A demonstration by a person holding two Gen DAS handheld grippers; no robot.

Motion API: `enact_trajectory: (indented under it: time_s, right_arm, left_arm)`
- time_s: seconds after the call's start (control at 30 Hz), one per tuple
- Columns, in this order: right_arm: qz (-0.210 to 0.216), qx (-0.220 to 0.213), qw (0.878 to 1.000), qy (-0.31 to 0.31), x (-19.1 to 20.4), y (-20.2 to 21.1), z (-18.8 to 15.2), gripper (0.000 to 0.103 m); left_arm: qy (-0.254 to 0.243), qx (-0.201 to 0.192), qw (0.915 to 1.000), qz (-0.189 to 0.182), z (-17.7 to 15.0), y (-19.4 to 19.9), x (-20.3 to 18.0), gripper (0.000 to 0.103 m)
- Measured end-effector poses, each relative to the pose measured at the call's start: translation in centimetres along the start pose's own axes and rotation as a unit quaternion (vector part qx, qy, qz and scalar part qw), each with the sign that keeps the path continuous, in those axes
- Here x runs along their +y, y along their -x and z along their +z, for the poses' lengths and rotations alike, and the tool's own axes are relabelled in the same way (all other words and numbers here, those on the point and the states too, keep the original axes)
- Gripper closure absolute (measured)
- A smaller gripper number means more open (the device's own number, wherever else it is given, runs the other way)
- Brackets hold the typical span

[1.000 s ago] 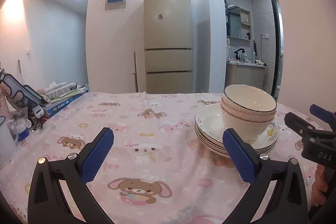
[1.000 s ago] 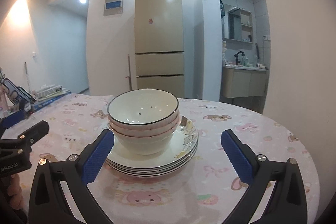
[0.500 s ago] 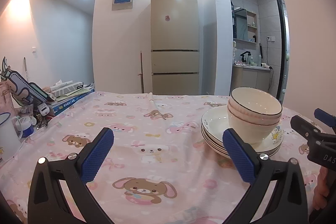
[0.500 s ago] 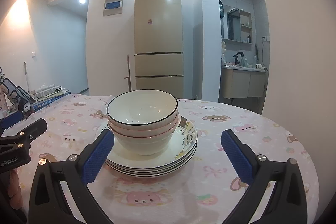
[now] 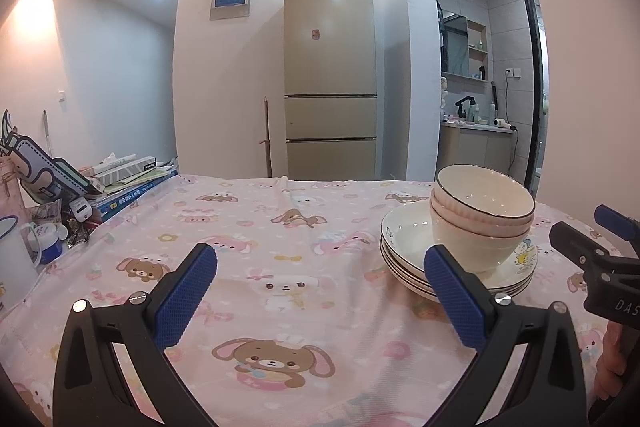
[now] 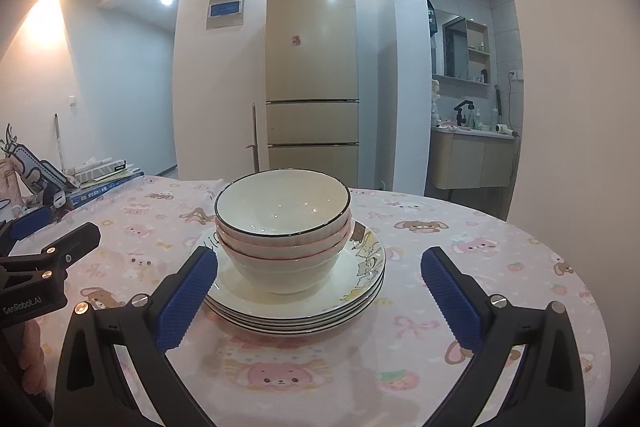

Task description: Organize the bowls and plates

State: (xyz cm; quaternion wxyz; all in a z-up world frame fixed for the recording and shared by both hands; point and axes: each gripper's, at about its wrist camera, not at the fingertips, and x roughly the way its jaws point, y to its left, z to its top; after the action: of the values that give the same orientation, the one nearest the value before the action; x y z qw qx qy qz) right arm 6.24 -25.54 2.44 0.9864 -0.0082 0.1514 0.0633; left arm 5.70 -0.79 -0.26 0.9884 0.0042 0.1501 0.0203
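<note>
Right gripper is spread wide and holds nothing; left gripper is the same, off to its left. Nested bowls sit on the stack of plates just ahead of the right gripper, its left finger almost at the plate rim. Risks: a nudge could slide the stack on the loose tablecloth, and glazed bowls could slip or topple if pinched off-centre. Beyond the table are the fridge and the books at far left.
</note>
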Motion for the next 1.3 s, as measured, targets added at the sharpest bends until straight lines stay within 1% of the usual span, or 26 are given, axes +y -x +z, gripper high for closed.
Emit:
enact_trajectory:
  time_s: [0.23,0.33,1.3]
  right_arm:
    - [0.003,0.002,1.000,0.001,0.00,0.02,-0.03,0.000]
    - [0.004,0.006,1.000,0.001,-0.03,-0.05,-0.03,0.000]
    - [0.002,0.007,1.000,-0.002,-0.19,-0.35,0.04,0.000]
  left_arm:
    - [0.000,0.002,1.0000,-0.001,-0.07,-0.03,0.03,0.000]
    - [-0.004,0.003,0.9999,-0.009,-0.08,0.00,-0.04,0.000]
    - [-0.001,0.005,1.0000,-0.005,0.00,0.28,-0.25,0.000]
